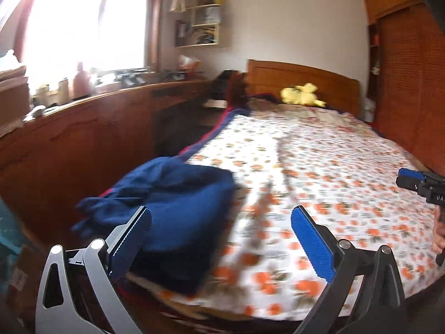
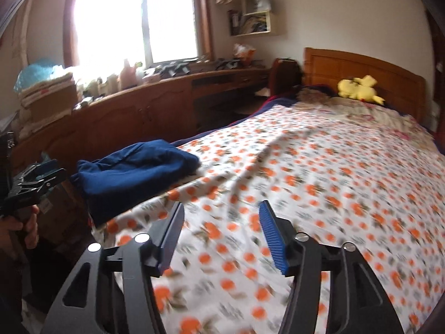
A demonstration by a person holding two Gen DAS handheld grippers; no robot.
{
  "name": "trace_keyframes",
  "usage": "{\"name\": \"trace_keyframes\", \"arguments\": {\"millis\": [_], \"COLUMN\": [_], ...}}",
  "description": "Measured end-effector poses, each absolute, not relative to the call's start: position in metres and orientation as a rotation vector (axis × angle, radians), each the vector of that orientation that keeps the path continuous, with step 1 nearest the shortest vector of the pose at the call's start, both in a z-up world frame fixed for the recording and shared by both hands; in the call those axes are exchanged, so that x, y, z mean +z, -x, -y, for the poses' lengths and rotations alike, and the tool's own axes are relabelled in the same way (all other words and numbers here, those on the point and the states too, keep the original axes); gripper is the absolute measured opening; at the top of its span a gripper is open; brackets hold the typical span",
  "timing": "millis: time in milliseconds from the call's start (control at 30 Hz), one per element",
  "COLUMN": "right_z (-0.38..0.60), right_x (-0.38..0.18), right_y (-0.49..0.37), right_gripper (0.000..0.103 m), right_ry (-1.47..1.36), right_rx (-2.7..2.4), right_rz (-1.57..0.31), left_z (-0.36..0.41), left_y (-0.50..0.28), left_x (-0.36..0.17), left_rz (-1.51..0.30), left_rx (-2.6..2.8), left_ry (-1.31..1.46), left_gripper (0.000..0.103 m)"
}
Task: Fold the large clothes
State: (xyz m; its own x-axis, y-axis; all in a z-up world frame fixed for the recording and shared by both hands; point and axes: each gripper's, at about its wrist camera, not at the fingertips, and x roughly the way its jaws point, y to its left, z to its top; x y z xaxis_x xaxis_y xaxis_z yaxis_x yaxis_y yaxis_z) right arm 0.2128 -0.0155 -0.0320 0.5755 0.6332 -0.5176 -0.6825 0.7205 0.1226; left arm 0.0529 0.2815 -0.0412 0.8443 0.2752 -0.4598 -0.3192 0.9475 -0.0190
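Observation:
A dark blue garment lies folded in a bundle at the near left corner of the bed, partly over the edge; it also shows in the right wrist view. My left gripper is open and empty, its left finger in front of the bundle. My right gripper is open and empty above the flowered sheet, right of the garment. The right gripper also shows at the right edge of the left wrist view, and the left gripper at the left edge of the right wrist view.
A yellow plush toy lies by the wooden headboard. A long wooden cabinet with clutter runs along the left under the window. A wardrobe stands at the right. A chair is near the bed head.

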Motion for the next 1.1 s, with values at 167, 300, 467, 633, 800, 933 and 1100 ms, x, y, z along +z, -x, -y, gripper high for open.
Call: {"name": "trace_keyframes", "arguments": {"millis": [167, 300, 467, 633, 800, 933, 1100], "right_z": [0.084, 0.130, 0.174, 0.200, 0.222, 0.234, 0.245], "right_x": [-0.029, -0.027, -0.020, -0.010, -0.002, 0.001, 0.000], "right_y": [-0.192, -0.178, -0.153, -0.129, -0.104, -0.087, -0.068], "right_gripper": [0.089, 0.094, 0.096, 0.096, 0.096, 0.096, 0.096], "right_ry": [0.076, 0.054, 0.018, -0.009, -0.041, -0.059, -0.062], "right_rx": [0.642, 0.555, 0.475, 0.404, 0.345, 0.317, 0.286], "right_rz": [-0.515, -0.495, -0.459, -0.431, -0.405, -0.393, -0.381], "left_z": [-0.218, -0.173, -0.122, -0.071, -0.028, -0.005, 0.007], "left_y": [-0.077, -0.094, -0.104, -0.107, -0.101, -0.090, -0.074], "left_x": [-0.045, -0.050, -0.053, -0.048, -0.037, -0.025, -0.015], "left_rz": [-0.478, -0.496, -0.500, -0.481, -0.453, -0.430, -0.408], "left_rx": [0.241, 0.184, 0.092, 0.040, 0.000, -0.024, -0.040], "left_ry": [0.067, 0.050, 0.037, 0.014, 0.002, -0.011, -0.013], "left_gripper": [0.101, 0.101, 0.101, 0.101, 0.101, 0.101, 0.101]}}
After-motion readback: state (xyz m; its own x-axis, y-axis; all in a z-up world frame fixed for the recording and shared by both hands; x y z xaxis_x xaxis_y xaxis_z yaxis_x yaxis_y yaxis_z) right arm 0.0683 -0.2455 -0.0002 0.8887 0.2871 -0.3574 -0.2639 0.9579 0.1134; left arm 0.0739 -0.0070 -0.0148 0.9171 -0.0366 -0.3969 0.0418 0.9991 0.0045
